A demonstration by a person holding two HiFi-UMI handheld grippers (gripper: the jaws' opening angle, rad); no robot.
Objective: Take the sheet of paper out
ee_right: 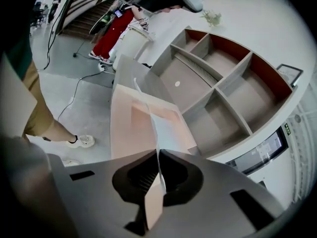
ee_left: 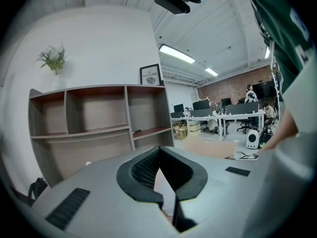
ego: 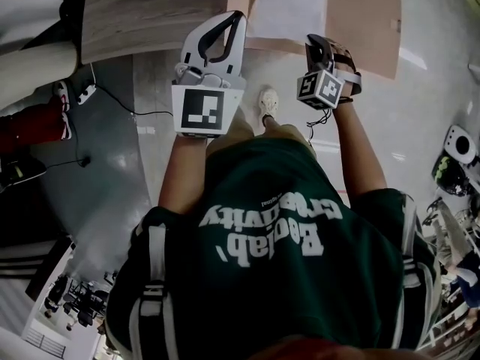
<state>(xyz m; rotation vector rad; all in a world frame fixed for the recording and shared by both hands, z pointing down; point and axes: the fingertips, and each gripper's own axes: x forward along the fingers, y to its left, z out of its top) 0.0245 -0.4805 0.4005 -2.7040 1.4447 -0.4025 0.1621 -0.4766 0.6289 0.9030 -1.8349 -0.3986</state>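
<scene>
A brown envelope (ego: 364,21) hangs in front of me with a white sheet of paper (ego: 289,6) lying against it. My left gripper (ego: 234,15) is shut on the envelope's left edge; in the left gripper view a pale strip of the envelope (ee_left: 163,187) shows between the closed jaws. My right gripper (ego: 313,42) is shut on the sheet's lower edge. In the right gripper view the sheet (ee_right: 148,118) runs edge-on out of the gripper (ee_right: 158,155), and the envelope (ee_right: 121,128) lies behind it.
A wooden shelf unit (ee_right: 218,83) with open compartments stands ahead, also in the left gripper view (ee_left: 99,123). My shoe (ego: 268,102) is on the grey floor below. A power strip with a cable (ego: 86,92) lies at the left, near a person in red trousers (ego: 34,126).
</scene>
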